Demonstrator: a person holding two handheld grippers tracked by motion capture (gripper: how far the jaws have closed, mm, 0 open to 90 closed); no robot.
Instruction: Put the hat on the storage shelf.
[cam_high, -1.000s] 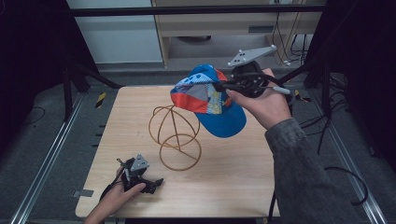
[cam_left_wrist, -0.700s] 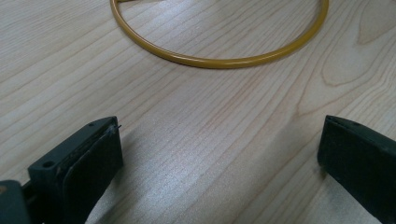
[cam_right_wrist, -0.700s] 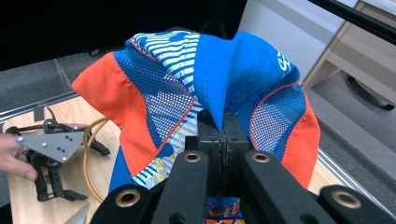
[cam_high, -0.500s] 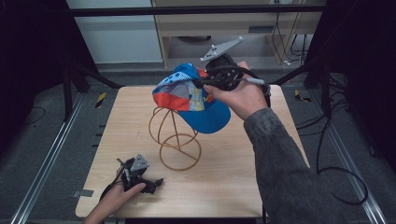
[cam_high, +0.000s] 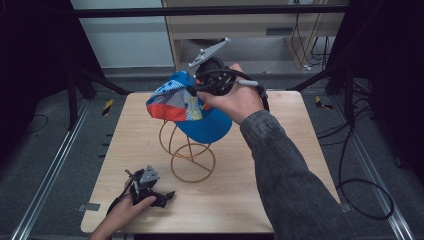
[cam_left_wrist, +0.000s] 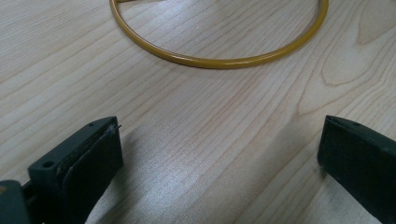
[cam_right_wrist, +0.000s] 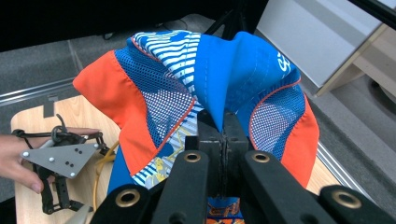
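Note:
A blue, orange and patterned cap (cam_high: 187, 107) hangs above the table, just over the top of a gold wire stand (cam_high: 186, 147). My right gripper (cam_high: 196, 90) is shut on the cap's crown fabric; in the right gripper view the jaws pinch a blue fold of the cap (cam_right_wrist: 219, 88) at the right gripper (cam_right_wrist: 223, 133). My left gripper (cam_high: 167, 196) rests on the table near the front left corner, held by a hand. In the left gripper view the left gripper (cam_left_wrist: 219, 154) is open over bare wood, with the stand's base ring (cam_left_wrist: 219, 60) just ahead.
The wooden table (cam_high: 280, 175) has free room to the right of the stand. Dark frame posts (cam_high: 75, 85) stand at both sides, a cabinet (cam_high: 250, 30) is behind the table, and cables (cam_high: 360, 190) lie on the floor at the right.
My right hand has carried the cap leftward, from the right of the stand to over its top. The left gripper has stayed put.

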